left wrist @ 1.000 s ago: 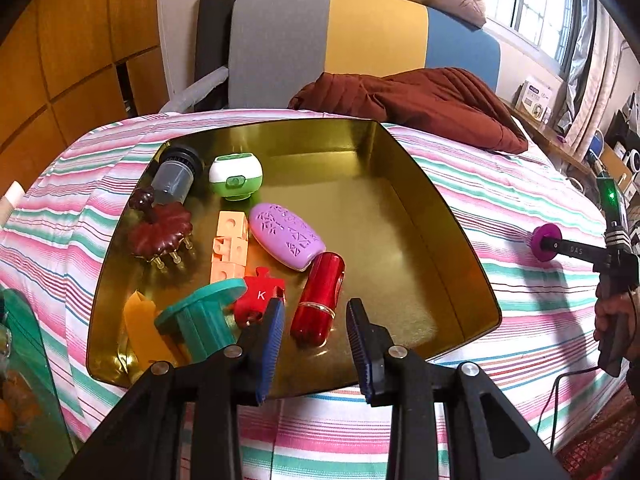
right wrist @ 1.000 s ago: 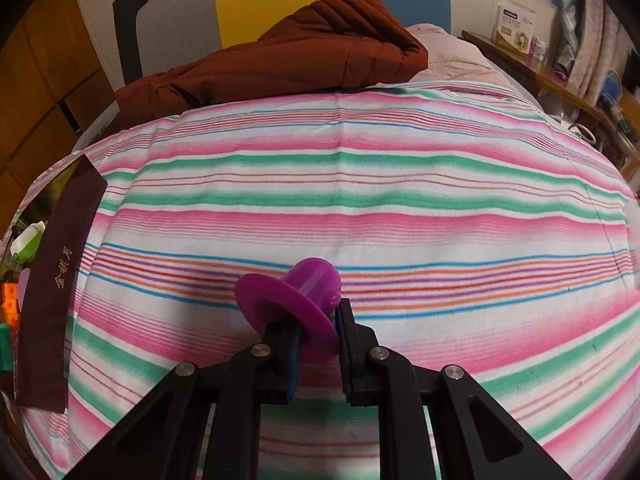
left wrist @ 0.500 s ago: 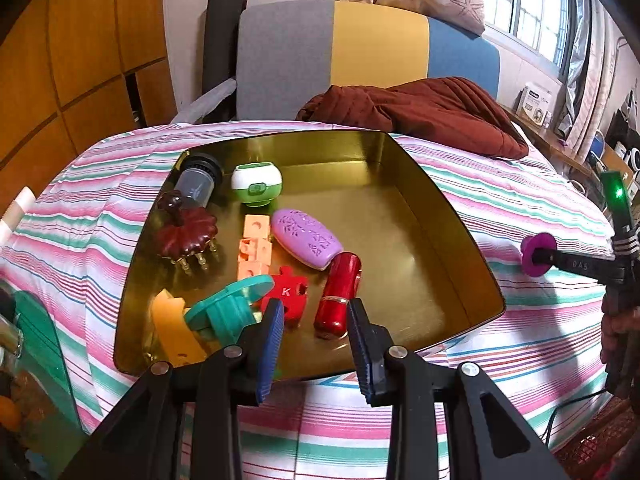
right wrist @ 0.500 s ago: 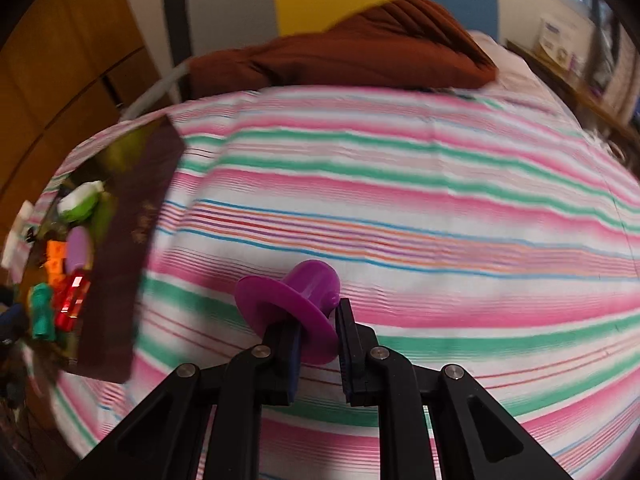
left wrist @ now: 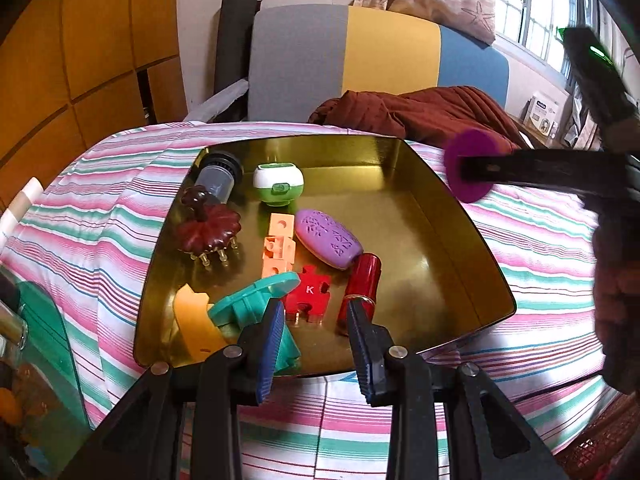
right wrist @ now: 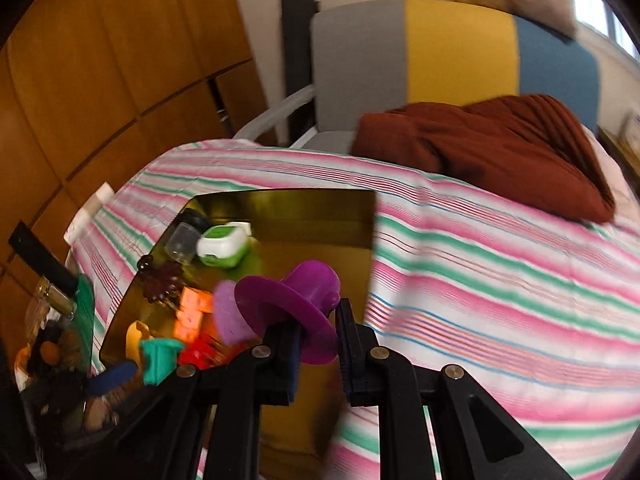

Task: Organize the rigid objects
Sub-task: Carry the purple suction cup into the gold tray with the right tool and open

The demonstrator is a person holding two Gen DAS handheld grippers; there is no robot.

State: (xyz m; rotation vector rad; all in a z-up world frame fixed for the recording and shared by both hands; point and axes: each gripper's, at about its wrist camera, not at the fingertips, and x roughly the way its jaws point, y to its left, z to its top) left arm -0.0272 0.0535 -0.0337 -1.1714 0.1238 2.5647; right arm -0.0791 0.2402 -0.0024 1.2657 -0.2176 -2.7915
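Gold tray [left wrist: 460,240] on a bedspread [left wrist: 540,248] striped pink, green and white. Inside: lilac oval case [left wrist: 328,238] at centre, red puzzle piece [left wrist: 308,292] at 6 o'clock, white-and-green pod [left wrist: 279,182] at 12, maroon clip [left wrist: 210,230] at 9. The flanged plug [right wrist: 288,308] is bright purple, the gripper pads [left wrist: 270,348] blue.

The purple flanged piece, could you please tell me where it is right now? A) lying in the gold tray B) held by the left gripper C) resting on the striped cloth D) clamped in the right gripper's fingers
D: the purple flanged piece sits pinched in the right gripper, above the gold tray.
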